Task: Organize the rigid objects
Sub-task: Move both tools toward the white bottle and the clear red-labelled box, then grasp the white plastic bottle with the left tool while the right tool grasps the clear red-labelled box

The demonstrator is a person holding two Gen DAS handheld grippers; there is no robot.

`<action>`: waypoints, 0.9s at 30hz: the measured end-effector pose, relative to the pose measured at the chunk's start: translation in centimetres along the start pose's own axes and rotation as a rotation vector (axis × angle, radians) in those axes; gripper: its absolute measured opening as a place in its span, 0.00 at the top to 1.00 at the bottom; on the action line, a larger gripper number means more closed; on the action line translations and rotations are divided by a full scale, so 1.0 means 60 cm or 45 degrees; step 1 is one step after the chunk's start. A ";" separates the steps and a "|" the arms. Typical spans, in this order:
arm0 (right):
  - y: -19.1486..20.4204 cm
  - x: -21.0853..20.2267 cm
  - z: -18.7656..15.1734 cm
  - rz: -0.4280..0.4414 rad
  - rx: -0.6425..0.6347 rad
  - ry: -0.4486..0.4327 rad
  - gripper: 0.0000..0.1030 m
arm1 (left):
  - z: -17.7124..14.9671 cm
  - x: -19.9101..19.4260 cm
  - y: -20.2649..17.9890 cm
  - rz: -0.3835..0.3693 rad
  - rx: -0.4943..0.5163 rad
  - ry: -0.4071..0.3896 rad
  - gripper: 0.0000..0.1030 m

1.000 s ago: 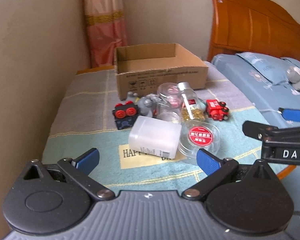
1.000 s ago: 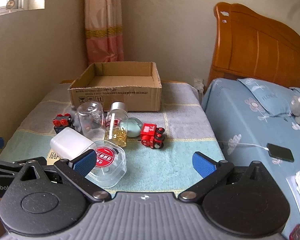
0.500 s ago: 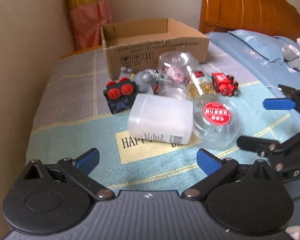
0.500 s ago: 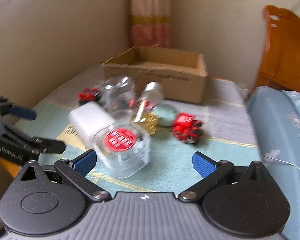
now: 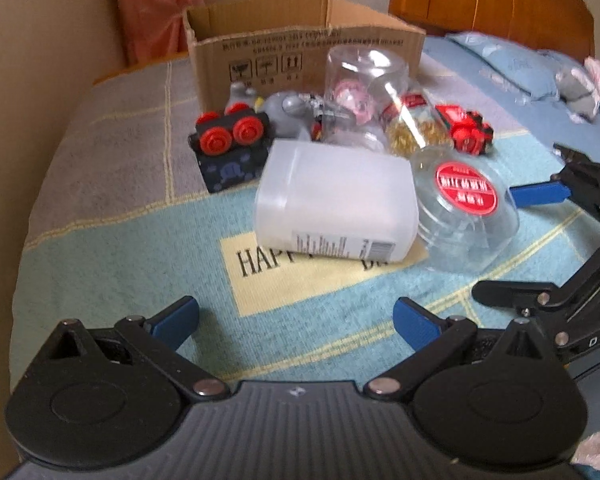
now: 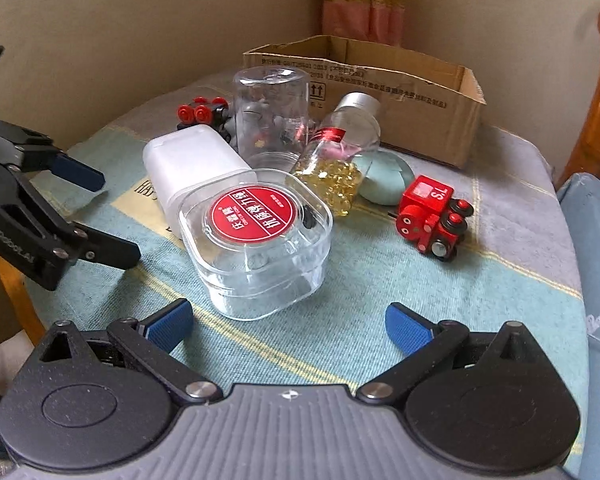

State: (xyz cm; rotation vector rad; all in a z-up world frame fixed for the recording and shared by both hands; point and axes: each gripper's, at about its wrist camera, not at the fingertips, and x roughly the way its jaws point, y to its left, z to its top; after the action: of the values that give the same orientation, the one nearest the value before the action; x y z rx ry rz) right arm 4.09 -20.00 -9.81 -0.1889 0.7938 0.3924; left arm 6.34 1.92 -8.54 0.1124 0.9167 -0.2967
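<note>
A pile of rigid objects lies on a cloth-covered table. A frosted white container (image 5: 336,204) lies on its side, touching a clear square box with a red label (image 6: 256,240). Behind them stand an upturned clear jar (image 6: 272,116), a bottle of yellow capsules (image 6: 340,160), a red toy train (image 6: 432,220) and a black toy with red wheels (image 5: 228,148). An open cardboard box (image 6: 396,92) sits at the back. My left gripper (image 5: 296,320) is open, short of the white container. My right gripper (image 6: 288,320) is open, just short of the clear box.
A wall runs close along the table's left side (image 5: 40,80). A bed with blue bedding (image 5: 512,72) and a wooden headboard (image 5: 480,4) lies to the right. A curtain (image 6: 360,0) hangs in the corner. A pale green oval object (image 6: 384,176) rests by the capsule bottle.
Both grippers have moved in toward the pile and tipped downward; the objects now fill more of each view. The right gripper has swung left. Nothing on the table has shifted.
</note>
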 end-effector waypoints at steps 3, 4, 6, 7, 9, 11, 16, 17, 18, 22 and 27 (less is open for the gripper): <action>-0.002 0.005 0.002 0.030 -0.035 -0.012 0.00 | -0.002 0.001 0.001 0.000 0.019 -0.012 0.01; -0.003 0.007 0.002 0.041 -0.048 -0.026 0.00 | -0.001 0.001 0.001 -0.001 0.022 -0.013 0.01; -0.001 0.011 0.002 0.050 -0.061 -0.049 0.00 | -0.002 0.001 0.002 -0.001 0.021 -0.013 0.00; 0.001 0.014 0.004 0.053 -0.067 -0.053 0.00 | -0.001 0.001 0.002 0.002 0.019 -0.011 0.00; 0.008 0.020 0.011 0.064 -0.090 -0.055 0.00 | 0.001 0.002 0.000 0.006 0.019 -0.013 0.00; 0.013 0.028 0.020 0.082 -0.120 -0.052 0.00 | -0.002 0.001 0.001 0.000 0.028 -0.027 0.00; 0.025 0.040 0.039 0.123 -0.217 -0.038 0.00 | -0.004 0.002 0.004 -0.019 0.054 -0.054 0.00; 0.028 0.040 0.042 0.125 -0.242 -0.038 0.00 | -0.004 0.002 0.004 -0.021 0.056 -0.056 0.00; 0.030 0.040 0.043 0.126 -0.261 -0.039 0.00 | -0.003 0.003 0.005 -0.024 0.059 -0.057 0.00; 0.034 0.036 0.047 0.154 -0.306 -0.045 0.12 | 0.001 0.006 0.005 -0.035 0.076 -0.054 0.01; 0.027 0.026 0.042 0.128 -0.275 -0.036 0.18 | 0.004 0.007 -0.005 -0.031 0.139 -0.080 0.01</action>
State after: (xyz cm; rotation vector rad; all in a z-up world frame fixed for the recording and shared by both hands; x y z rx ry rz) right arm 6.08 -17.32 -9.23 -0.3451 0.7346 0.5755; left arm 6.72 1.51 -8.72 0.1915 0.8399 -0.3710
